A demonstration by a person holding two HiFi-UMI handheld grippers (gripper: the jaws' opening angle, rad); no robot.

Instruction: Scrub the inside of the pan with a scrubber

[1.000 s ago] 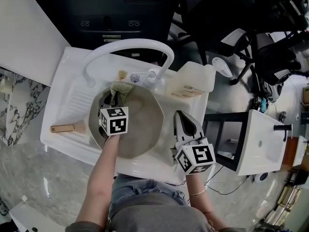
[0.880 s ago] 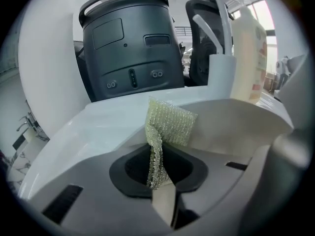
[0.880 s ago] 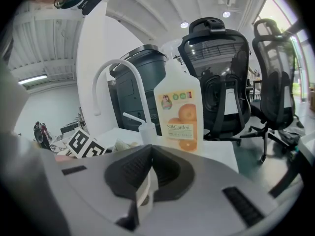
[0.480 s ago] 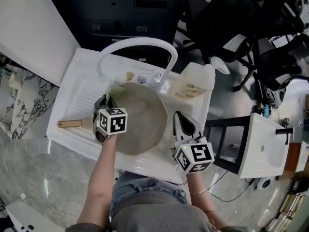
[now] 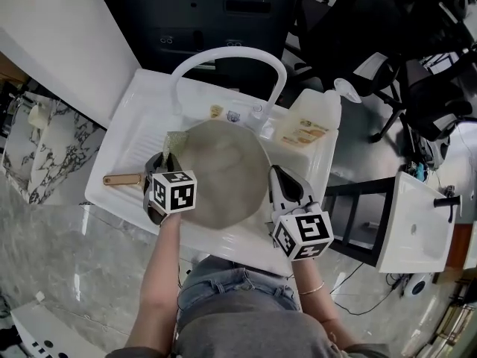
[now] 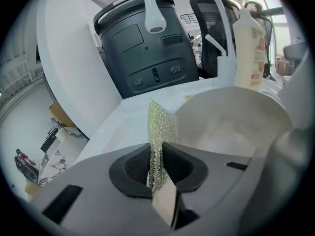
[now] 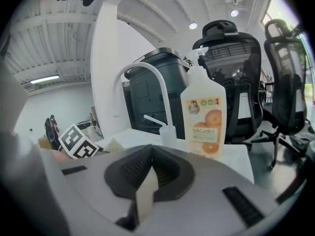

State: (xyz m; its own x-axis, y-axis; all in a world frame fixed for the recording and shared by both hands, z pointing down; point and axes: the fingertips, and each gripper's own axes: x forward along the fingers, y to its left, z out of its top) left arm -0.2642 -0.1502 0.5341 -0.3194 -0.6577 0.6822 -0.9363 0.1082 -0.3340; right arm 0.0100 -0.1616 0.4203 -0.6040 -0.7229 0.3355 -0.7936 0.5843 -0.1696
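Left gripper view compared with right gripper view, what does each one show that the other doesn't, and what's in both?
Only the left gripper view shows the pale inside of the pan, and the left gripper with its tongs shut on the scrubber. Only the right gripper view shows the right gripper, tongs shut on nothing, and the left gripper's marker cube. Both show the white faucet, the soap bottle and the dark machine.
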